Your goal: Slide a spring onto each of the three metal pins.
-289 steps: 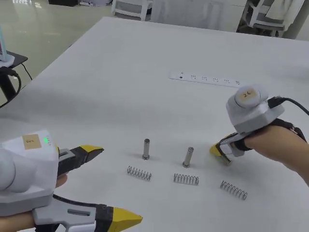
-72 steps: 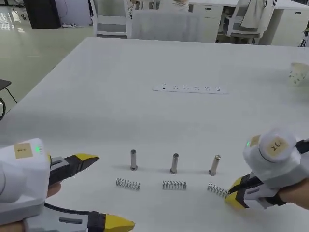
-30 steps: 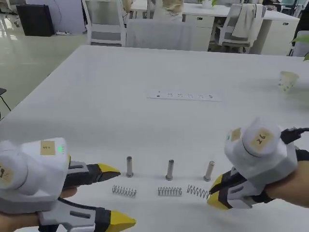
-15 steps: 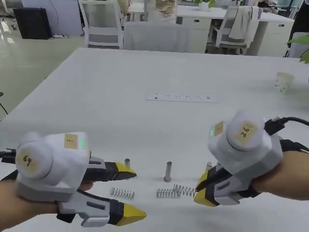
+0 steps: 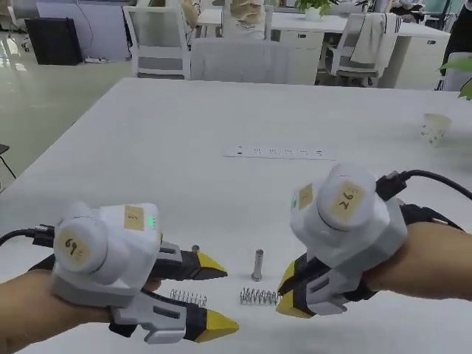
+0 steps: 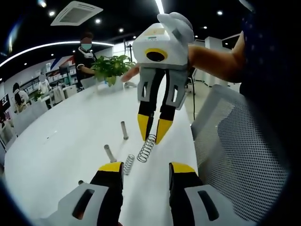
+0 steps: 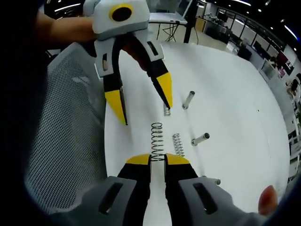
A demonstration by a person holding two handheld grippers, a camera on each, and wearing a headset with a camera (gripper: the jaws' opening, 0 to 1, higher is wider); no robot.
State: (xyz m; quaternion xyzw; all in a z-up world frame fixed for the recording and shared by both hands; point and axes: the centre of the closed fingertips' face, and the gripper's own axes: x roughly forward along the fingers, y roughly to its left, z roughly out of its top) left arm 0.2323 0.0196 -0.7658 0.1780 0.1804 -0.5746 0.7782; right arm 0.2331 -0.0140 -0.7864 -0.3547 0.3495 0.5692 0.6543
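My right gripper [image 7: 157, 159] is shut on one end of a spring [image 7: 157, 139], which sticks out forward, off the white table [image 5: 221, 118]. In the head view the right gripper [image 5: 286, 295] sits just right of a spring [image 5: 258, 296] below the middle pin [image 5: 257, 264]. My left gripper [image 6: 146, 168] is open and empty, facing the right gripper [image 6: 153, 134] and its held spring [image 6: 146, 148]. Another spring [image 6: 128, 164] lies beside a pin [image 6: 109, 153]; a further pin [image 6: 124, 130] stands behind. The left spring [image 5: 189, 297] lies under the left gripper [image 5: 220, 293].
A white power strip [image 5: 280, 153] lies mid-table, and a paper cup [image 5: 435, 127] stands at the far right. Office chairs [image 5: 158, 37] stand beyond the far edge. A grey mesh chair [image 6: 235, 141] is close to the table's near edge.
Both grippers have closed in toward each other over the pins. The right one carried its spring leftward and now hides the right pin. The left one moved right and covers part of the left pin.
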